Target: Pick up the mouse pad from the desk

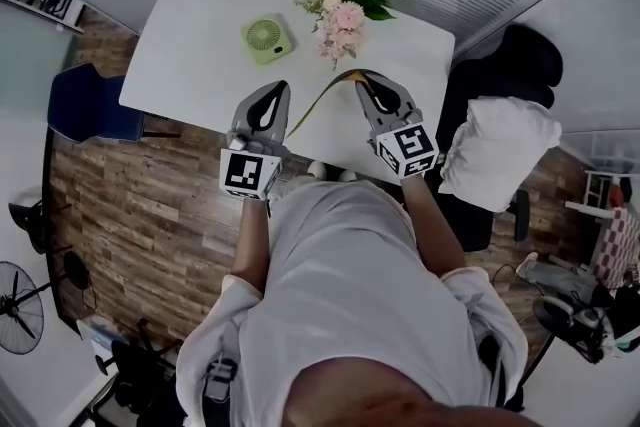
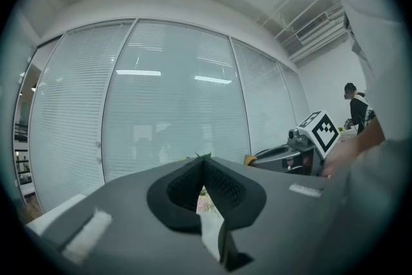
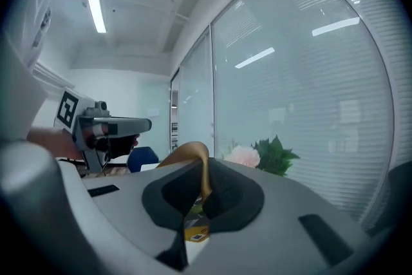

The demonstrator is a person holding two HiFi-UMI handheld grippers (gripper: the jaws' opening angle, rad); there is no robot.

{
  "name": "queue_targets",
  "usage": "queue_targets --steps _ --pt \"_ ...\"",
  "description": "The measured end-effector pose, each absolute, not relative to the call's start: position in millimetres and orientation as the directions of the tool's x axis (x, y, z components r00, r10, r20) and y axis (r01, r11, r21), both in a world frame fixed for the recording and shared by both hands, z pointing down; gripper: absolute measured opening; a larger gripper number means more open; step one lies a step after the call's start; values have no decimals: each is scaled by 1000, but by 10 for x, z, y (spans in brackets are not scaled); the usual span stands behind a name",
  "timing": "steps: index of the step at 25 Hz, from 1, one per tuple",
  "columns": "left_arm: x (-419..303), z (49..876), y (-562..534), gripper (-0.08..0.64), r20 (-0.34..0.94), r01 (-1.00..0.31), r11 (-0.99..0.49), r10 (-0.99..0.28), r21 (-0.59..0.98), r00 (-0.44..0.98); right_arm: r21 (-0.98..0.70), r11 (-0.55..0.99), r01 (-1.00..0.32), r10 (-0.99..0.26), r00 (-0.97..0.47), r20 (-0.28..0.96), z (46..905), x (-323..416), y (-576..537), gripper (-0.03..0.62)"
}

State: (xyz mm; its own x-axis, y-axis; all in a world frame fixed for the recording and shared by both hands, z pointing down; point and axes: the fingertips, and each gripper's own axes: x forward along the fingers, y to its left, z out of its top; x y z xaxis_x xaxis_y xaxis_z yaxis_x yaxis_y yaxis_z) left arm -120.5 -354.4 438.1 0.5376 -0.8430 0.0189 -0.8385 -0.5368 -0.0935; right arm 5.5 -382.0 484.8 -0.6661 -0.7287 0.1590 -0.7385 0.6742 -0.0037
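Observation:
The mouse pad [image 1: 318,103] is a thin, tan-edged sheet, seen edge-on and hanging in a curve above the near edge of the white desk [image 1: 190,45]. My right gripper [image 1: 362,80] is shut on its upper corner. In the right gripper view the pad [image 3: 193,154] curls up out of the closed jaws of the right gripper [image 3: 205,167]. My left gripper [image 1: 270,87] is level beside the pad's lower end, jaws together with nothing between them. In the left gripper view its tips [image 2: 203,164] meet, and a bit of the pad [image 2: 250,159] shows at the right gripper [image 2: 302,138].
A green desk fan [image 1: 267,39] and a bunch of pink flowers [image 1: 345,10] stand on the desk's far half. A blue chair [image 1: 90,105] is at the left. A black chair with a white pillow [image 1: 500,150] is at the right. Glass walls with blinds lie behind.

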Motion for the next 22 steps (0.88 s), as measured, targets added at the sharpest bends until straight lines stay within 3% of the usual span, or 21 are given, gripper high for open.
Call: queue_targets --steps 12,22 --pt "-1252 3619 -3852 -15 -56 -867 -470 -874 -165 484 47 613 -789 -789 -614 -21 3295 267 -3993 23" --pt "-1038 2561 -3817 -15 -182 -849 -473 -836 -236 517 217 517 -828 -799 -558 -225 2073 433 -3989 23"
